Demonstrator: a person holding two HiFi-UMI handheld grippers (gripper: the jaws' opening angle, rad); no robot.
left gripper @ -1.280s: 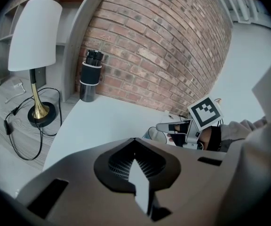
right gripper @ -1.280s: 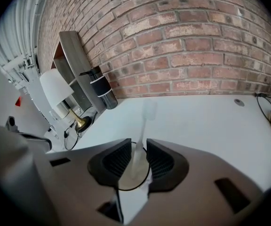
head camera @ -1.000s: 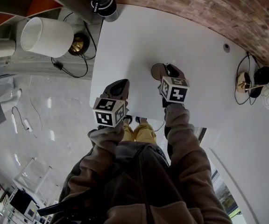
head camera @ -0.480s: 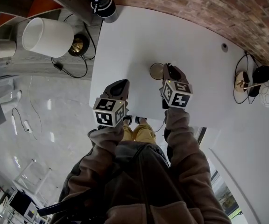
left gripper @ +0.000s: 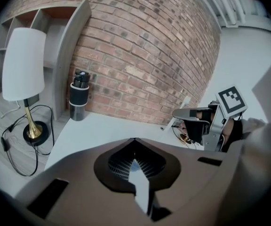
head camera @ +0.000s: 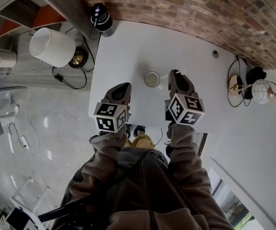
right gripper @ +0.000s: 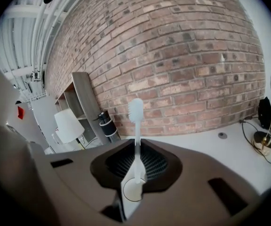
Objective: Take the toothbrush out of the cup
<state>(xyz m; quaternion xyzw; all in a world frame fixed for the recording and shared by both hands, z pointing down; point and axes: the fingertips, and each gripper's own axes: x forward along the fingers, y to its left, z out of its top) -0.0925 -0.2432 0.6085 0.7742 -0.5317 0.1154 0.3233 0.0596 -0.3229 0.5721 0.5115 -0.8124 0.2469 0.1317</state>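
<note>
**Item: toothbrush** (right gripper: 136, 131). Slim white plastic, slightly translucent, with a straight narrow handle and a rounded bristled head at the top. It stands upright at the centre of the right gripper view, head well above the jaw tips and set against the brick wall (head camera: 200, 8). It is judged very light, stiff with a little flex along the neck, and smooth enough to pivot or slip under a loose pinch. The best hold is on the handle's lower half, across its flat faces and clear of the bristles.

**Right gripper** (right gripper: 136, 147). The jaws are closed down to the handle's thickness and pinch the toothbrush low on its handle. The ribbed dark pads should help against slipping.

**Cup** (head camera: 146, 79). Small, round and pale-rimmed, probably ceramic or hard plastic. It stands upright just left of the right gripper's tip at mid-frame in the head view. In the right gripper view its rim shows directly under the handle's lower end. Whether that end has cleared the rim cannot be told.

**Left gripper** (left gripper: 134, 142). The jaws are brought together and hold nothing. It hangs over the table's near edge, to the lower left of the cup.

**Table** (head camera: 128, 51). White, matte, flat.

**Surroundings.** A white-shaded lamp (head camera: 51, 47) with a brass base is at the upper left. A dark cylindrical flask (head camera: 99, 16) stands at the table's far corner.
</note>
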